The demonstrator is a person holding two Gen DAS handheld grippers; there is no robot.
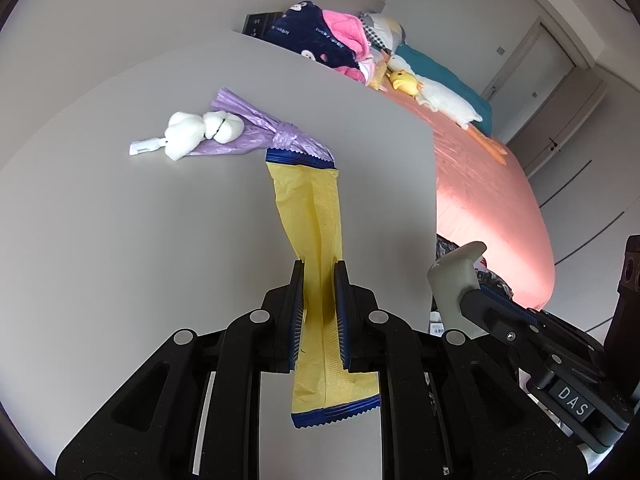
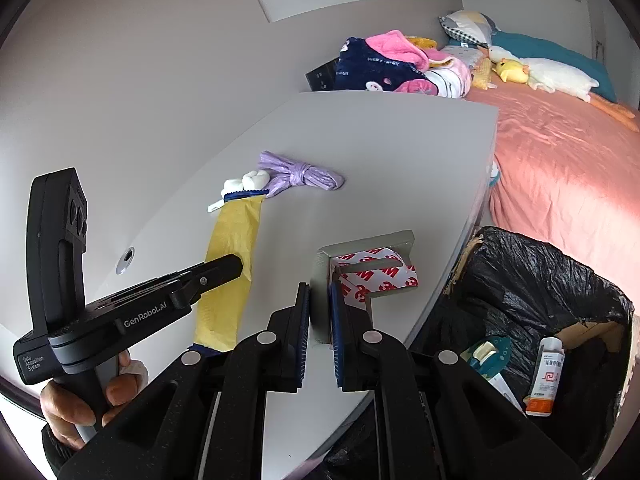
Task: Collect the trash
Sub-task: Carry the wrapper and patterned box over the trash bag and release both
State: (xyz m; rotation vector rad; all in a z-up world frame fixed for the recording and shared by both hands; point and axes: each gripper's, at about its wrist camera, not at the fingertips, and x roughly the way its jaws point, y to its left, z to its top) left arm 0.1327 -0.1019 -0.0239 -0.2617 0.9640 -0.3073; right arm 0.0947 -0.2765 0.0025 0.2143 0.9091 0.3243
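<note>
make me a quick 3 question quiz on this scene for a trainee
1. True or false: the left gripper is shut on the yellow wrapper.
2. What does the right gripper hold? A) purple bag B) grey corner piece with red-printed backing C) white bottle
3. Name the knotted thing left on the white table beside the crumpled tissue.

Key:
1. True
2. B, the grey corner piece
3. The purple bag

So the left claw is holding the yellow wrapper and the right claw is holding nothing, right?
Not quite. The right claw isn't empty: the right wrist view shows it shut on a grey corner piece with red-and-white backing. The left claw does hold the yellow wrapper.
</note>
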